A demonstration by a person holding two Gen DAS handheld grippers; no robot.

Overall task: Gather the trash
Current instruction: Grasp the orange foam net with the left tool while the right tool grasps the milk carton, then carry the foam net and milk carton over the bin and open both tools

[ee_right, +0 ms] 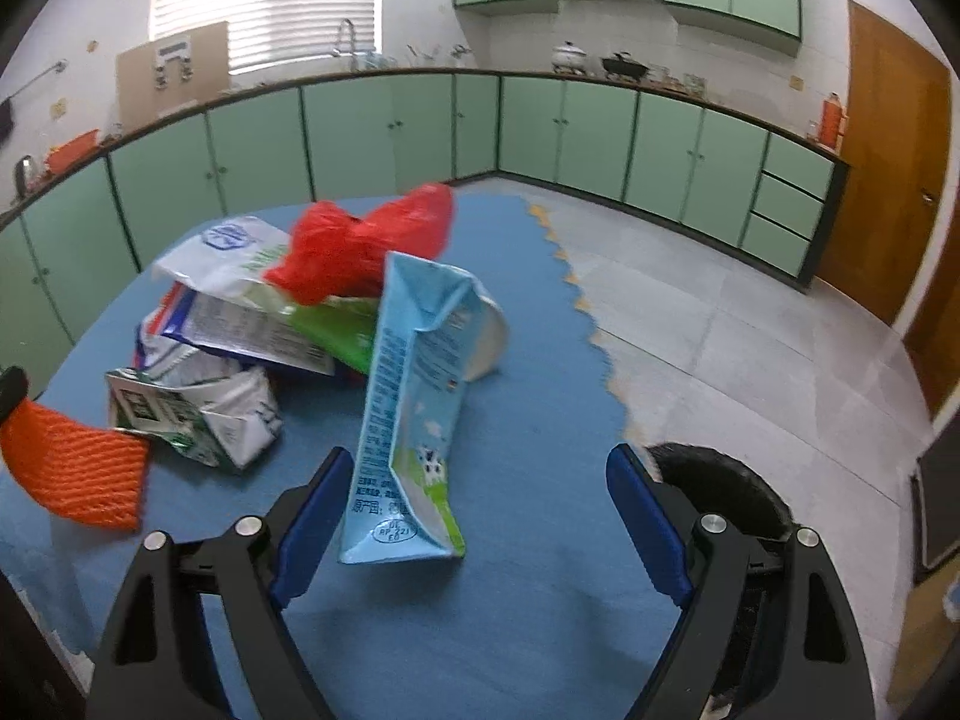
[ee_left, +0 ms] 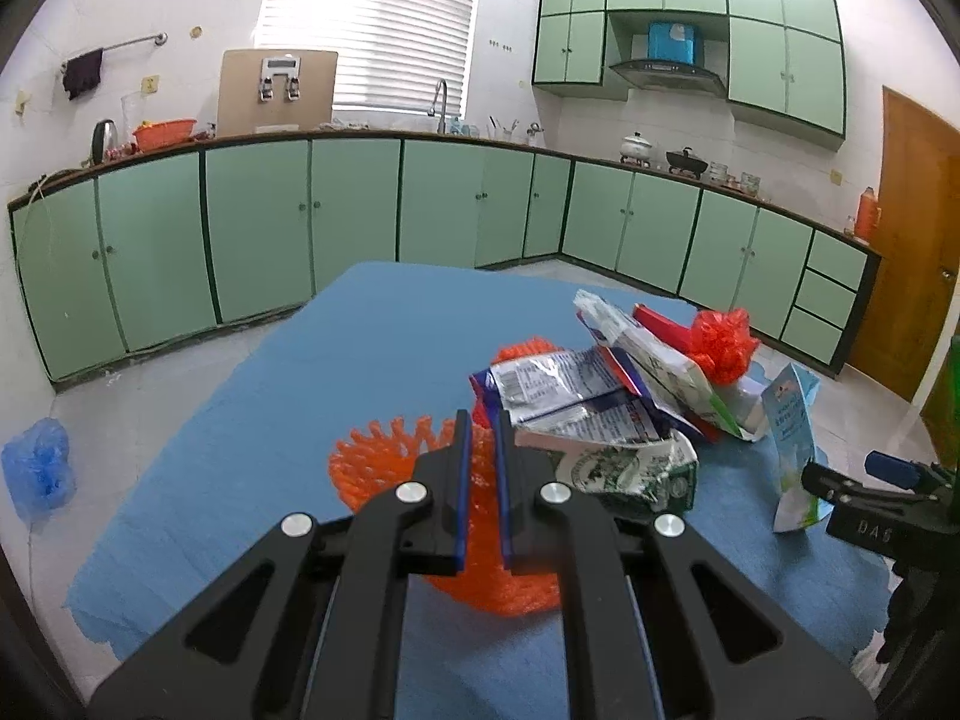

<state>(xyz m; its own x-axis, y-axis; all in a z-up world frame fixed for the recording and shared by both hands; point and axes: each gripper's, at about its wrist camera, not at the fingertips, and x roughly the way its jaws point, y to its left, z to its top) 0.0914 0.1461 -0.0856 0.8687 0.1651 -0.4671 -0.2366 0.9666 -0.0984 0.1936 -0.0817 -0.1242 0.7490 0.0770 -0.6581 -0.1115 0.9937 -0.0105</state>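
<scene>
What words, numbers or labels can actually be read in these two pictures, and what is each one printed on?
"DE RP 221 EG": oval mark low on the light blue carton.
"DA": raised letters on the right gripper body; the rest is cut off.
Blue carton's side print, the green-and-white carton and the white packets: too small or blurred to read.

My right gripper (ee_right: 474,516) is wide open around the upright blue milk carton (ee_right: 414,414) on the blue mat (ee_right: 528,408); pads not touching. Trash pile (ee_right: 270,312) behind.
</scene>
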